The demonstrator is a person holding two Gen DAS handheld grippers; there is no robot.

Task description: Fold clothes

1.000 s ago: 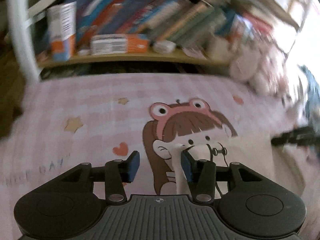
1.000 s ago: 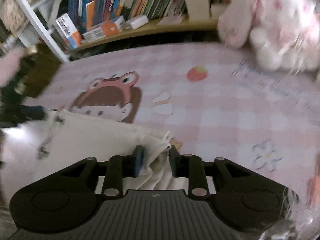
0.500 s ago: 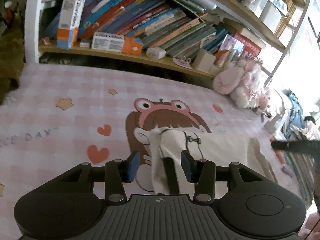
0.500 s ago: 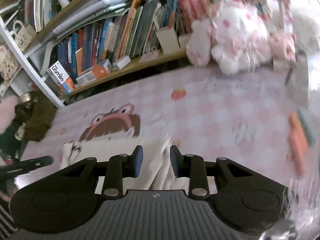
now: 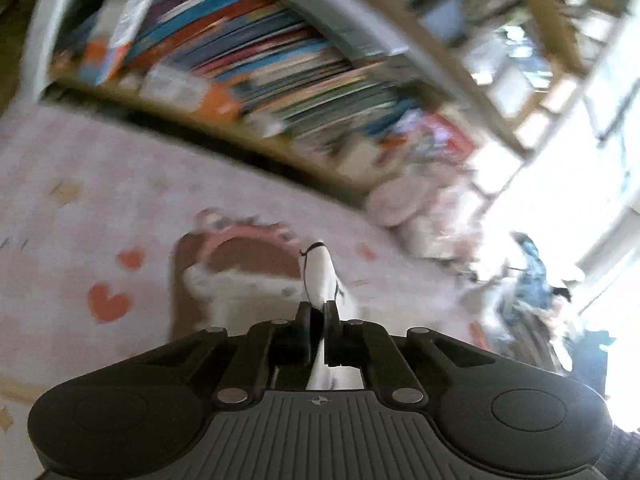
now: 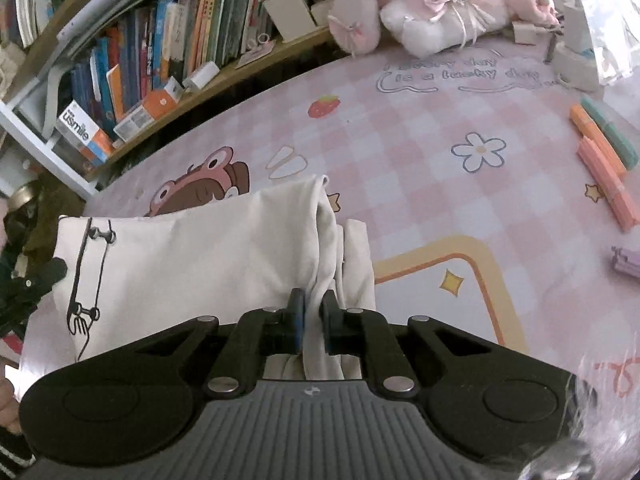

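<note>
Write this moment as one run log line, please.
task: fold clothes | left gripper: just closed on white garment | right gripper: just closed on same garment | surface: pink mat

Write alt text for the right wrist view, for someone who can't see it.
The right gripper has just closed its fingers on a bunched fold of a white garment with a black line drawing, lying on a pink checked mat. Behind are a shelf of books and plush toys; orange and green markers lie to the right.
</note>
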